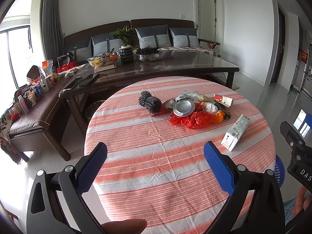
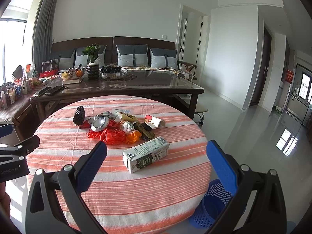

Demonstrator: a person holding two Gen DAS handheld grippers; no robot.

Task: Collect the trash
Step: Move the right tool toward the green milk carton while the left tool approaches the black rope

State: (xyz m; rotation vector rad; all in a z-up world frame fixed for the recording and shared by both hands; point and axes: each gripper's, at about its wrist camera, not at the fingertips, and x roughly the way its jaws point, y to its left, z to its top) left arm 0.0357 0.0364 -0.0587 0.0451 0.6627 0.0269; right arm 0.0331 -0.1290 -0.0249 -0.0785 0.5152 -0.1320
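— Where do you stand with the trash?

— At the very start, I judge. My left gripper (image 1: 155, 156) and my right gripper (image 2: 156, 155) both hang over the near edge of the round tabletop with its red-and-white striped cloth (image 2: 120, 191). The jaws of each are spread wide and hold nothing.

— And the trash itself?

— All on the cloth. Nearest is a white-and-green paper milk carton (image 2: 146, 157), lying on its side just ahead of my right jaws. Beyond it sits a heap: crumpled red and orange plastic bags (image 2: 115, 135), a round silver metal lid (image 2: 99, 123), crinkled snack wrappers (image 2: 127, 117) and a torn red-and-white small box (image 2: 154, 121). A dark, ridged, cone-like lump (image 2: 79, 118) sits at the heap's left end; I cannot tell what it is.

— Where does it all go?

— Most likely into the blue perforated plastic basket (image 2: 212, 200) on the floor, just beside the tabletop on my right.

— So, next?

— I'd take the carton first. It lies slantwise, so my right jaws must turn to straddle its narrow width, come down low over the cloth, close firmly without crushing it, then swing right above the basket.
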